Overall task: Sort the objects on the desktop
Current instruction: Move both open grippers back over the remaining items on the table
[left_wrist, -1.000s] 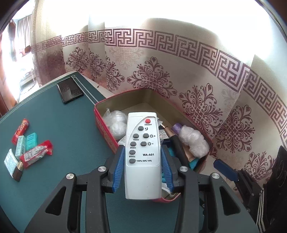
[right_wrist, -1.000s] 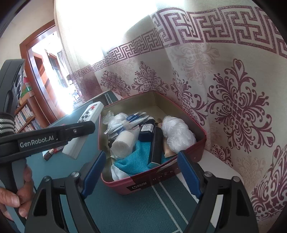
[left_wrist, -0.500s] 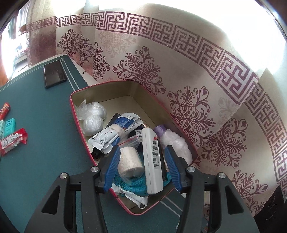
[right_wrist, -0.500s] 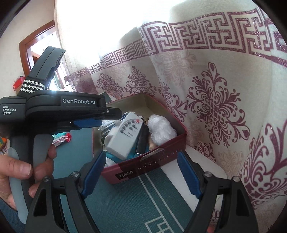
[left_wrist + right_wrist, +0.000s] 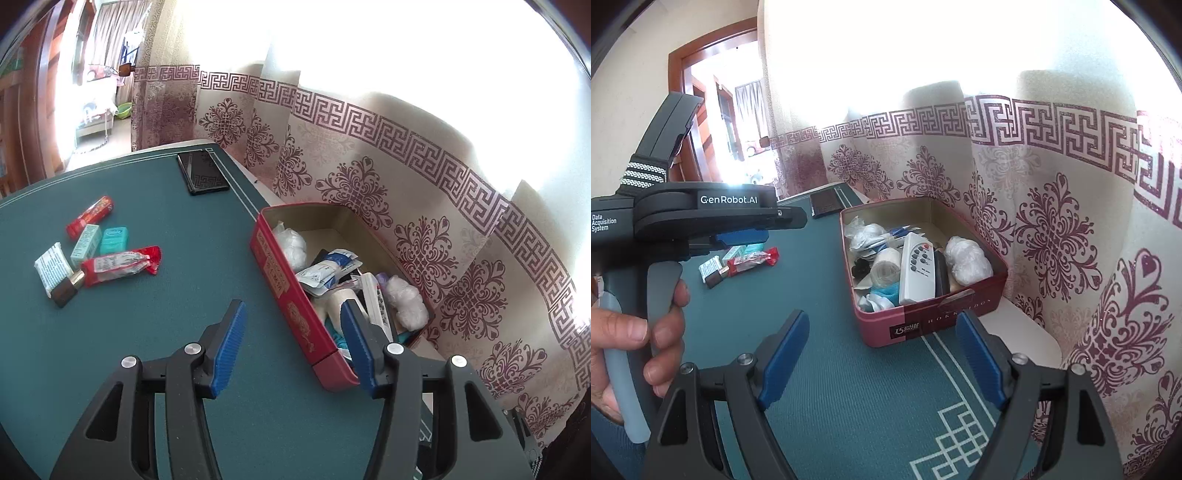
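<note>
The white plastic remote (image 5: pixel 918 267) that sat in the left gripper (image 5: pixel 291 345) a second ago now lies in the red tin box (image 5: pixel 923 325), while those empty jaws keep opening toward the snack packets (image 5: pixel 98 247) at ten o'clock, long axes mixed, with the right gripper (image 5: pixel 882 360) wide open, empty and farther off.

Left gripper (image 5: pixel 291 343): jaws opening, nothing between the blue pads, tilted downward.
Right gripper (image 5: pixel 882 358): jaws wide, empty.
Left hand (image 5: pixel 631 350): wrapped around the handle.
</note>
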Demonstrator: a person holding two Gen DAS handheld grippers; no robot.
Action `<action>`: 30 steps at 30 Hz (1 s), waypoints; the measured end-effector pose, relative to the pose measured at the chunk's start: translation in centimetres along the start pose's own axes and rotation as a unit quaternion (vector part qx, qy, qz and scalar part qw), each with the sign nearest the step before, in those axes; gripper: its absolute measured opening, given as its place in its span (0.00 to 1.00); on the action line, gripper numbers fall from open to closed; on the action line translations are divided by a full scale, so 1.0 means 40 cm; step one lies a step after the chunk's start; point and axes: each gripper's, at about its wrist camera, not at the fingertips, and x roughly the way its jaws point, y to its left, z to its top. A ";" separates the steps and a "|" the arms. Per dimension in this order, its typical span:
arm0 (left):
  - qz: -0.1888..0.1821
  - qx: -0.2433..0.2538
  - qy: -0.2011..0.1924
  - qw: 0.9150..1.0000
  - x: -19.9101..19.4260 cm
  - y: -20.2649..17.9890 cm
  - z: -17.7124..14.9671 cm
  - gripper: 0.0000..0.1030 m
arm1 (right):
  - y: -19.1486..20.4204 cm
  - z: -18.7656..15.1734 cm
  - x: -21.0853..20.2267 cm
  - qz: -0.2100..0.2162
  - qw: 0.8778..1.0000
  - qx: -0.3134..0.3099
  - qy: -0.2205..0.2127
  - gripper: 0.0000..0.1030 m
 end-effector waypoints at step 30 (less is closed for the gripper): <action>0.192 -0.253 0.014 0.948 0.004 0.729 0.046 0.65 | 0.353 0.103 0.300 0.144 0.986 -0.064 0.052 0.96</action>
